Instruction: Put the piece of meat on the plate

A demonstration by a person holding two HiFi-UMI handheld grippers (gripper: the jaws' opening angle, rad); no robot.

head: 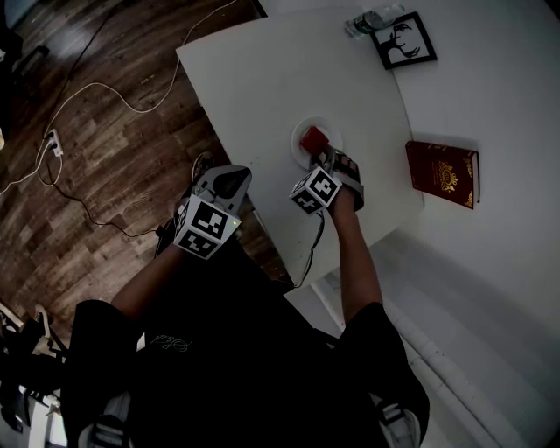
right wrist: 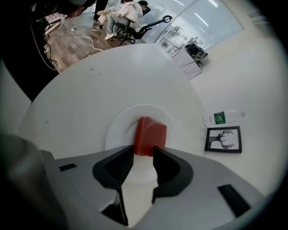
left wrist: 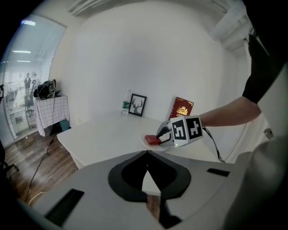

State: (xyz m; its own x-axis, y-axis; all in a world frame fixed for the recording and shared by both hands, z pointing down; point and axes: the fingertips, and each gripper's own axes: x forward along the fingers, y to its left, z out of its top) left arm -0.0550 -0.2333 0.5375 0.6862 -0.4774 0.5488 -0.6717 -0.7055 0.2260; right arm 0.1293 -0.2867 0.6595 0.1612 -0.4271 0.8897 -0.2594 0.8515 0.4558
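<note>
A red piece of meat [head: 313, 138] [right wrist: 150, 134] lies on a small white plate [head: 297, 144] [right wrist: 118, 128] near the front edge of the white table [head: 262, 79]. My right gripper [head: 325, 158] [right wrist: 144, 155] points steeply down at the plate. Its jaws stand open, with the meat's near end between their tips. The left gripper view shows the meat [left wrist: 153, 140], the plate [left wrist: 145, 143] and the right gripper [left wrist: 163, 134] from the side. My left gripper [head: 229, 180] [left wrist: 146, 157] hangs off the table's edge, shut and empty.
A dark red book [head: 442, 172] [left wrist: 182, 108] lies right of the plate. A framed deer picture [head: 402, 41] [right wrist: 223, 139] and a water bottle [head: 372, 19] [right wrist: 223, 117] stand at the table's far side. Cables run over the wooden floor [head: 105, 131] on the left.
</note>
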